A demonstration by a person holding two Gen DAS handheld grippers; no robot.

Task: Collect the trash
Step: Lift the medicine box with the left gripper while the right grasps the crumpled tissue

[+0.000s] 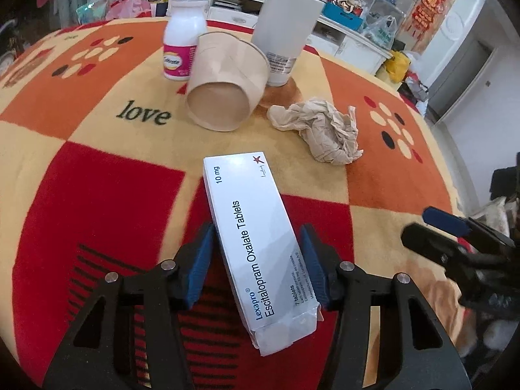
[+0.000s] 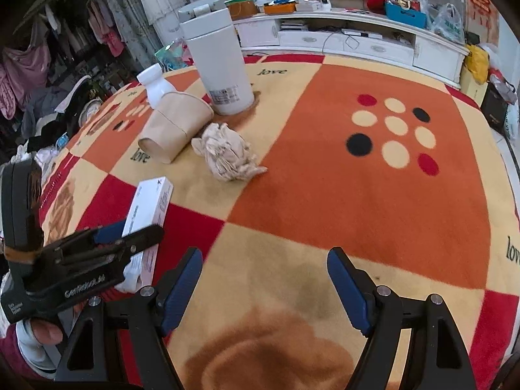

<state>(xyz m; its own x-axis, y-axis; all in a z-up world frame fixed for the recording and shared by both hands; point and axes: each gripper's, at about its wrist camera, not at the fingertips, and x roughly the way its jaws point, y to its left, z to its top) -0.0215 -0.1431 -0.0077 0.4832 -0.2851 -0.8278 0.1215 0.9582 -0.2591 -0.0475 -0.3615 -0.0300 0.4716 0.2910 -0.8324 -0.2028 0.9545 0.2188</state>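
**Pill box caught over the blanket**

The left gripper (image 1: pixel 256 260) is clamping the white pill box (image 1: pixel 256 243) above the checked blanket (image 2: pixel 357 195); the right gripper (image 2: pixel 263 289) is hanging wide, empty. Crumpled paper (image 2: pixel 227 152) is lying beside the tipped cup (image 2: pixel 172 130), with cluttered white cabinets (image 2: pixel 357 42) standing behind.

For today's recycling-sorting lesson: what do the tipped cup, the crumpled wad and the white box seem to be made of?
Tipped cup: probably brown kraft paper, matte, with a side seam.
Crumpled wad: thin beige paper, sharply creased.
White box: printed cardboard, slight sheen, folded end flap.
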